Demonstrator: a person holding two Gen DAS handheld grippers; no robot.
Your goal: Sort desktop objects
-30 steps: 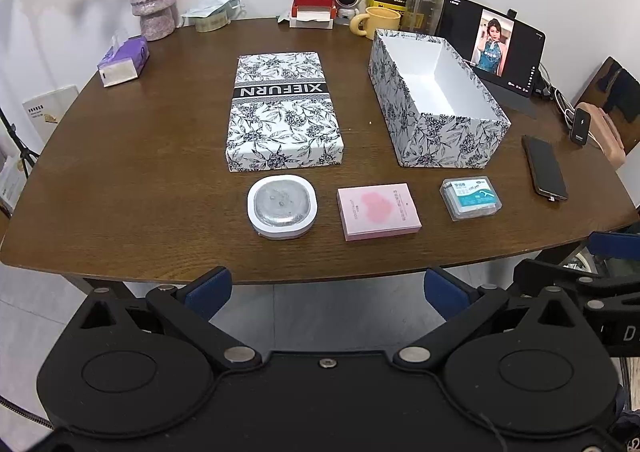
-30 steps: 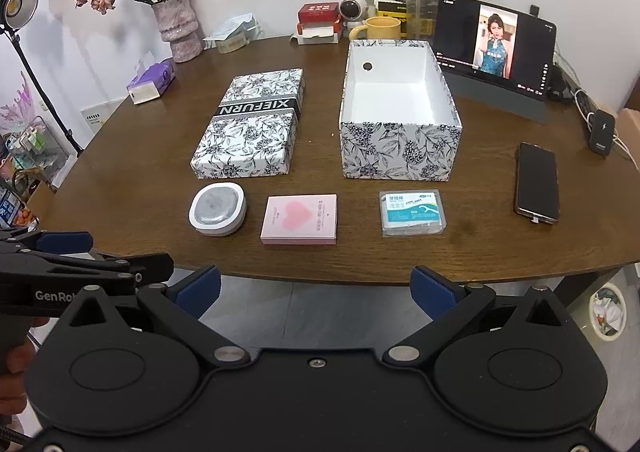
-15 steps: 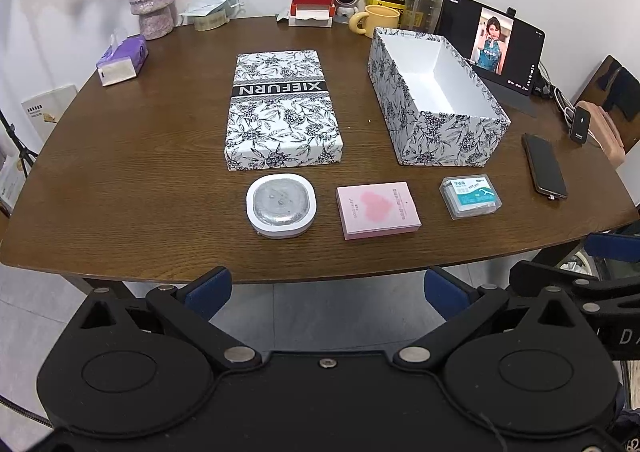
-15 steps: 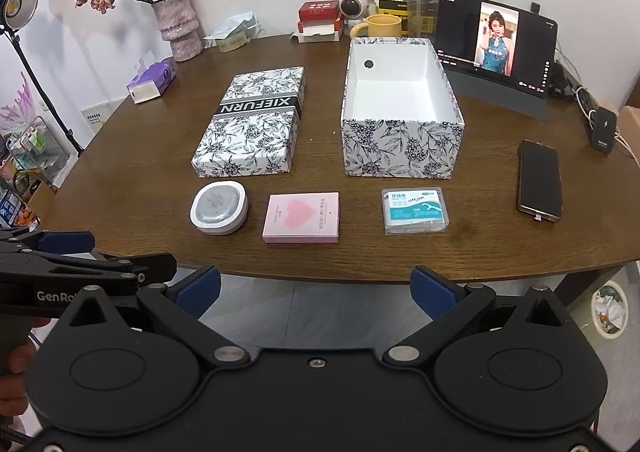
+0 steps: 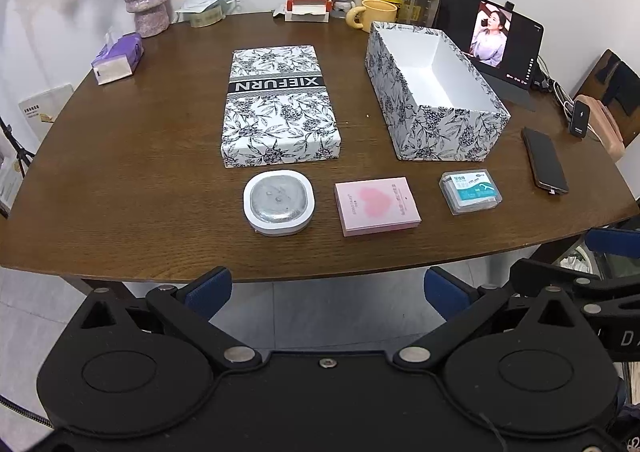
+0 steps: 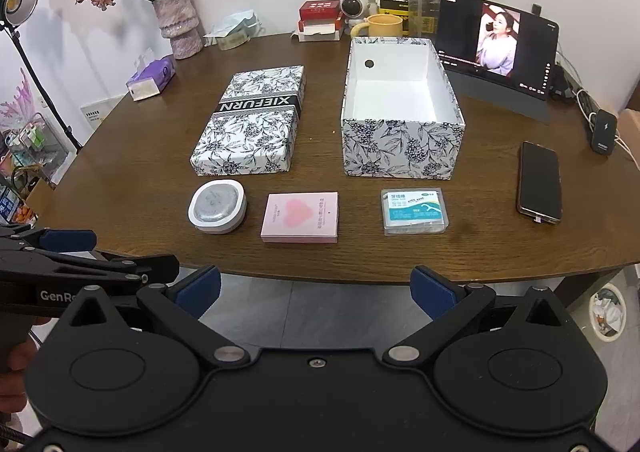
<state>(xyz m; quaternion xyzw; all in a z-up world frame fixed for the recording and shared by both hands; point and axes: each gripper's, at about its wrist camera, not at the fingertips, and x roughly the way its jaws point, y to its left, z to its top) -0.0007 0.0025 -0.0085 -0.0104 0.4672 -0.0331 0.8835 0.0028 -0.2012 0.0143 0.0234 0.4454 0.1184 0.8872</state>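
We see both claws held off the near edge of the brown surface (image 5: 132, 180), their blue-padded fingers spread wide, nothing between them. The near strip carries a row: a round white case (image 5: 279, 202), a pink box (image 5: 377, 205) and a clear floss-pick box (image 6: 414, 210), with bare wood in the gaps between them. Behind stand the patterned lid (image 5: 280, 106) and the open patterned box (image 6: 400, 108), apart from each other, a clear lane between. A black phone (image 6: 540, 182) lies right of the box. The left half of the surface is bare up to a purple tissue pack (image 5: 118, 58). A vase, mug, bottle and tablet (image 6: 496, 42) crowd the far edge.
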